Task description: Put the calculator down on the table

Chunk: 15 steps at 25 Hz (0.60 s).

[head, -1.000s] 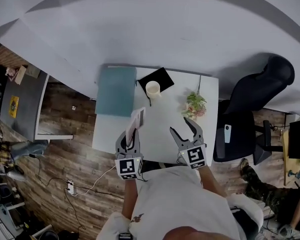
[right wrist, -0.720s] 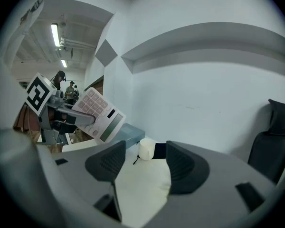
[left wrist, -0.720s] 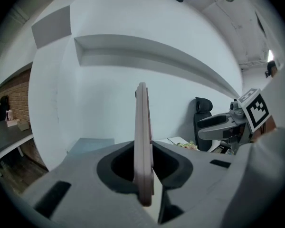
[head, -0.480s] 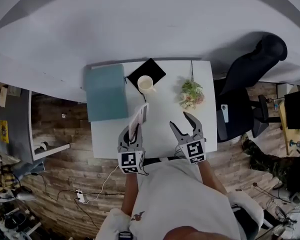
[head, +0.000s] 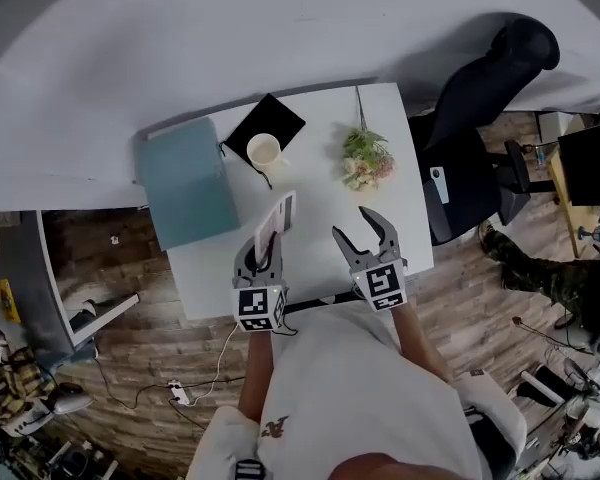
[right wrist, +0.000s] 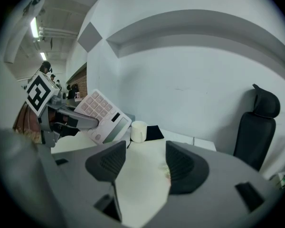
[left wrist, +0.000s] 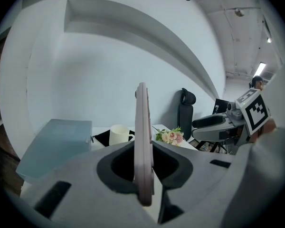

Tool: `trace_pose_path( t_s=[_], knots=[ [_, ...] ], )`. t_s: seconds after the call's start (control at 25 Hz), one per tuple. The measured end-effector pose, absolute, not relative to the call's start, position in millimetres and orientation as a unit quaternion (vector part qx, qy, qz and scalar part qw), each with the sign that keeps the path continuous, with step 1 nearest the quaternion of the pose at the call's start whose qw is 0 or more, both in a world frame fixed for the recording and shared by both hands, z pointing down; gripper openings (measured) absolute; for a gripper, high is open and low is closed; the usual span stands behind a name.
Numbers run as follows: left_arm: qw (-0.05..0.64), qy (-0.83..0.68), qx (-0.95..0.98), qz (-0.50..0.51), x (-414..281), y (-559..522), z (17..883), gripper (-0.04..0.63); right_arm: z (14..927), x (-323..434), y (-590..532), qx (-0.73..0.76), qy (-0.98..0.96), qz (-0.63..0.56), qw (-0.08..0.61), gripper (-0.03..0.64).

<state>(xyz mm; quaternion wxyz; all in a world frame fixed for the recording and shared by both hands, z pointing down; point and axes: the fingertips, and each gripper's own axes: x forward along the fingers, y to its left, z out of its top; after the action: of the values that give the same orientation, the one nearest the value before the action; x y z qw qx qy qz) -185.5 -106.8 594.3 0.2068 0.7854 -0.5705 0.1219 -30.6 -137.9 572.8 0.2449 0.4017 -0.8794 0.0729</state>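
Your left gripper (left wrist: 143, 161) had its 2 jaws clamped hard on the lower end of the calculator (left wrist: 142, 127), which stood upright on edge between them, keys turned toward your right gripper (right wrist: 145, 163). That gripper's jaws stood apart with nothing between them.

The calculator looked to be above the near part of the table (head: 320, 208), not resting on it. For a clean set-down you needed to roll it keys-up, lower it until its back bore flat, and only then let go.

The near edge lay close under both grippers, so further in was safer. Bare top lay ahead; the teal box (head: 185, 183) bounded the left, with the cup (head: 264, 150) and flowers (head: 365, 160) further back.
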Motion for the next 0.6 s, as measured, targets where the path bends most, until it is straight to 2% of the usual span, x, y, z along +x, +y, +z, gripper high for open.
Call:
trace_pose_path(
  t_s=[0.6],
  knots=[
    [0.257, -0.534, 0.795, 0.125, -159, -113, 634, 0.073, 614, -31, -132, 0.388, -0.873, 0.103, 0.276, 0.275]
  ],
)
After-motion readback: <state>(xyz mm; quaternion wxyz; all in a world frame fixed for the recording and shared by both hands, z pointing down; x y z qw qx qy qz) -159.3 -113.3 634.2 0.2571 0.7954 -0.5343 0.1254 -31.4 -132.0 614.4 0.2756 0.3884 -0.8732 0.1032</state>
